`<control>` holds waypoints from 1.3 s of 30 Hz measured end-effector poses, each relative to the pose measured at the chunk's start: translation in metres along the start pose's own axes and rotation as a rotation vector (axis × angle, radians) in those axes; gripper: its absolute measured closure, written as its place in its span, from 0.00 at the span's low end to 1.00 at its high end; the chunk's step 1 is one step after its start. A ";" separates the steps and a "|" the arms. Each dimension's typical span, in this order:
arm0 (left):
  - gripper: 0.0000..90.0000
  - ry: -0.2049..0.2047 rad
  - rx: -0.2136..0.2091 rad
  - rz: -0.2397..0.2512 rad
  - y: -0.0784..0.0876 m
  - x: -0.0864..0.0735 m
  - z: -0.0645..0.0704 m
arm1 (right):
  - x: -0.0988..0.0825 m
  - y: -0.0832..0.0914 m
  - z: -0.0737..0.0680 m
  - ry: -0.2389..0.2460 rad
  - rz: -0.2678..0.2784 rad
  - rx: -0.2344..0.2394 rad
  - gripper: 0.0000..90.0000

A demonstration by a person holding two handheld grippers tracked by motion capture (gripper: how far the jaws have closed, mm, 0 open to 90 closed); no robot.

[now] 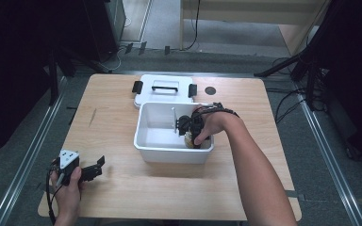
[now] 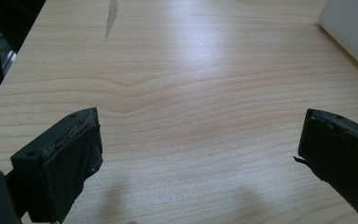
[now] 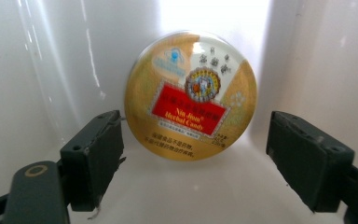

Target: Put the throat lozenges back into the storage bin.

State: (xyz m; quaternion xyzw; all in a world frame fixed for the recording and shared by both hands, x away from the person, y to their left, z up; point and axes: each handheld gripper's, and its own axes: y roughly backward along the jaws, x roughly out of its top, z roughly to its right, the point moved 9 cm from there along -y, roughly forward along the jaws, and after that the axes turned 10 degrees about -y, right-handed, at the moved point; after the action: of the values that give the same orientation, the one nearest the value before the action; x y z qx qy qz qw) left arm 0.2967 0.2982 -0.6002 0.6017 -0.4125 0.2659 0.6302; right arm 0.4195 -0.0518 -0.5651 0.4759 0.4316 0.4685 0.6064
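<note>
Right gripper [image 3: 193, 154] lowered into the white bin [image 1: 169, 151] at mid-worktop, jaws spread and holding nothing. The round candy tin [image 3: 190, 95] lies in the bin's near right corner, straight ahead of the jaws and centred on the gap between them; the left jaw tip stands just beside its rim, the right jaw well clear. Being round, the tin offers no long axis, so any diameter would serve for a grip. Left gripper [image 1: 90, 172] rests over the bare worktop [image 2: 191, 70] at the near left, jaws likewise spread, well apart from the bin; the right hand is plainly the nearer. The bin's lid [image 1: 165, 88] lies behind it.
</note>
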 end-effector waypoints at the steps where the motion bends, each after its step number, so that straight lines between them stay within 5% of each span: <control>1: 0.00 0.000 0.000 0.000 0.000 0.000 0.000 | 0.000 0.000 0.000 0.000 0.008 -0.002 0.23; 7: 0.00 0.002 0.000 0.000 0.000 0.000 0.000 | 0.001 0.002 0.000 0.000 0.040 0.005 0.34; 14: 0.00 -0.001 0.001 0.001 0.000 0.000 0.000 | 0.001 0.009 -0.004 -0.008 0.046 0.032 0.36; 25: 0.00 -0.004 0.003 0.001 0.000 0.000 0.000 | 0.006 0.038 -0.002 -0.019 0.129 0.026 0.64; 39: 0.00 -0.007 0.006 0.002 -0.001 0.000 0.000 | -0.004 0.067 0.005 -0.048 0.211 0.039 0.82</control>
State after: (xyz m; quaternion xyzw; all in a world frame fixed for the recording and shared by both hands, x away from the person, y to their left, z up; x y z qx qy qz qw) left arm 0.2974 0.2979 -0.6003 0.6043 -0.4145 0.2655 0.6265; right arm 0.4129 -0.0496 -0.4979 0.5414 0.3735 0.5100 0.5544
